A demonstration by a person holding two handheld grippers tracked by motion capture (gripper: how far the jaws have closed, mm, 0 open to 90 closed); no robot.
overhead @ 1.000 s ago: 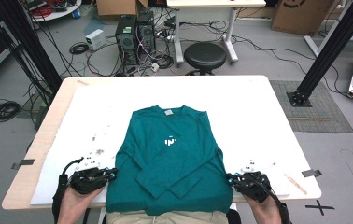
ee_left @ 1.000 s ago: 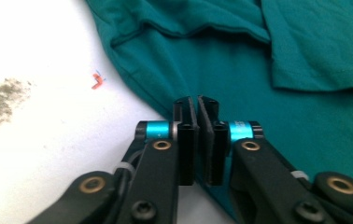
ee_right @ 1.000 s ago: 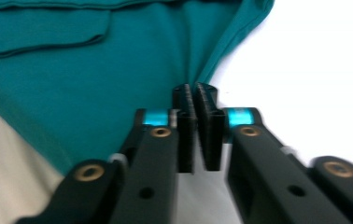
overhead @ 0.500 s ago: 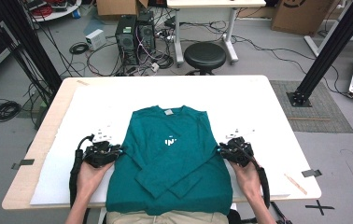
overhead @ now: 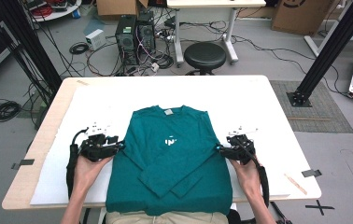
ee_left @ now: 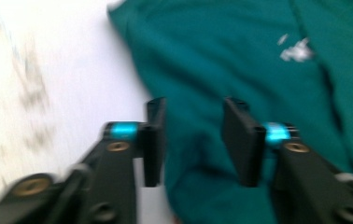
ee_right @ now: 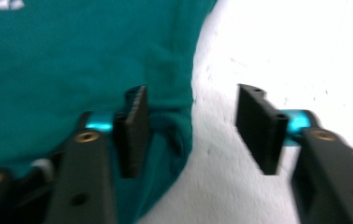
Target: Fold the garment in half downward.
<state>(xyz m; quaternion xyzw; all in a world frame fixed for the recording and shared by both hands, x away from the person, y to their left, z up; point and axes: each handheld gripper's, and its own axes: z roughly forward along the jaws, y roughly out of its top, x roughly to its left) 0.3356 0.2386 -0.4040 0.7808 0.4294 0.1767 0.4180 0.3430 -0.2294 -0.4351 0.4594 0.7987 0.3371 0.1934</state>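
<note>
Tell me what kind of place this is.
Likely a robotics lab or data-collection room: computer towers amid loose cables on the floor, black frame struts, a white-covered table holding a teal sweatshirt.

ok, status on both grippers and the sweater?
Left gripper open at sweater left edge. Right gripper open at its right edge. Sweater flat on table, sleeves folded in. Nothing blocking.
</note>
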